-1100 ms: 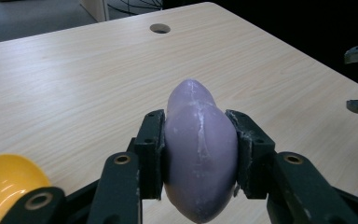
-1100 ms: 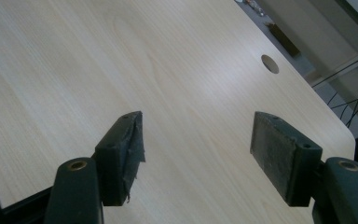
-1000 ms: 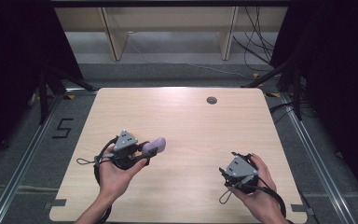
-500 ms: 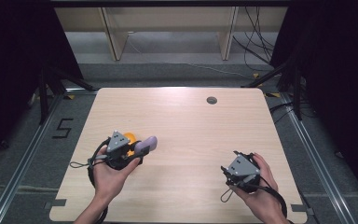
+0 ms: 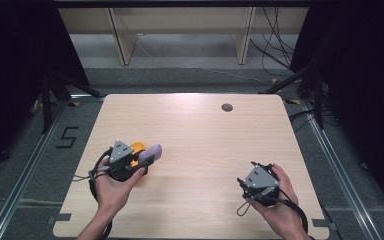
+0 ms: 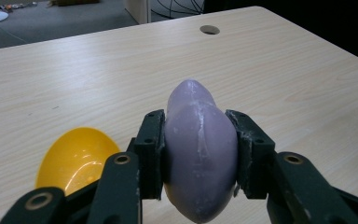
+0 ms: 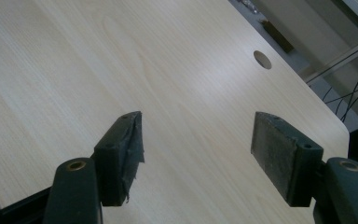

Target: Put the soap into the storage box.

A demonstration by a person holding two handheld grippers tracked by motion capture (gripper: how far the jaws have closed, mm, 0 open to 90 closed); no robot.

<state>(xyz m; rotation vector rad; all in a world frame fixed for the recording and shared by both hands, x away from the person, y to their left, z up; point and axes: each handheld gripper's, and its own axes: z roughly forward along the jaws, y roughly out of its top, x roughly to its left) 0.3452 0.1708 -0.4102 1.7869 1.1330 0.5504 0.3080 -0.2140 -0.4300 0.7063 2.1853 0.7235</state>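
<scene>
I've got the purple eggplant-shaped toy [image 6: 199, 154] pinched across its fat middle in the left hand-held gripper [image 6: 199, 156], near the worktop's [image 5: 205, 130] left side. It looks light, smooth, probably slippery plastic. A yellow piece [image 6: 74, 156] sits just beside. The right hand-held gripper [image 7: 198, 154] gapes, holding nothing.

My left tool [image 5: 136, 159] and right tool [image 5: 246, 186] each carry a grey three-cornered plate, with a black cable looping behind. Their jaws are black, brass-riveted at the arms, with worn, scuffed pads. My forearms are bare.
</scene>
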